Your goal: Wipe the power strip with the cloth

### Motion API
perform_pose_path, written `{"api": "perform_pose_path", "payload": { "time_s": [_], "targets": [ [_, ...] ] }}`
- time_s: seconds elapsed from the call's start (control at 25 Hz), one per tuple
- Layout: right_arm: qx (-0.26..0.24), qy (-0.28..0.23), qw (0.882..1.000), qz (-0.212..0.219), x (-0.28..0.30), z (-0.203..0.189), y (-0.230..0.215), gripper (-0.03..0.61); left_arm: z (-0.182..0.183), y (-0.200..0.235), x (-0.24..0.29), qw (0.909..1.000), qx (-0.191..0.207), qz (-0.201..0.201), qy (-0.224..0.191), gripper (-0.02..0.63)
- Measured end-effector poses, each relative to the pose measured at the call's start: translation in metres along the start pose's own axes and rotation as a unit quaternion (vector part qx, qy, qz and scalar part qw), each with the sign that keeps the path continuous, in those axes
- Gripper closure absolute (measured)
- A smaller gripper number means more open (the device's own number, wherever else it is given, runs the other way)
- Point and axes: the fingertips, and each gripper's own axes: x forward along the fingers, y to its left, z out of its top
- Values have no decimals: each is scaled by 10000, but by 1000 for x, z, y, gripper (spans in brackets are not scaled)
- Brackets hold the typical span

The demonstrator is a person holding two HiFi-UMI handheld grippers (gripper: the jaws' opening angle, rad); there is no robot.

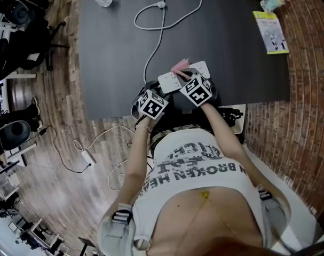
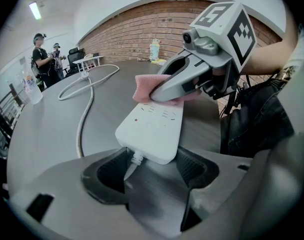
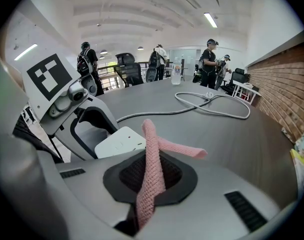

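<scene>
Left gripper view — left gripper (image 2: 150, 168) clamps power strip (image 2: 150, 126); right gripper (image 3: 152, 180) pinches pink cloth (image 3: 150, 143) — wipe likely beginning; next, drag cloth lengthwise.

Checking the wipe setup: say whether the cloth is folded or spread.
Folded: the pink cloth stands as a narrow bunched strip, pinched in the right gripper.

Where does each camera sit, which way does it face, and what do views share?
Head view: on the head, steeply down at the table; torso, arms, left gripper, right gripper show.
Left gripper view: along its jaws, clamped on the power strip; forearm at right.
Right gripper view: along its jaws, shut on the cloth.
All share power strip and cloth.
</scene>
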Motion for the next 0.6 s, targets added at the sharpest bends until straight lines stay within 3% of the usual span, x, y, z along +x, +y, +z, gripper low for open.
{"api": "perform_pose_path", "payload": {
  "time_s": [0.6],
  "targets": [
    [308, 2, 9993, -191, -11, -14, -26, 562, 1, -1, 1, 10000, -18, -19, 57, 325]
  ]
}}
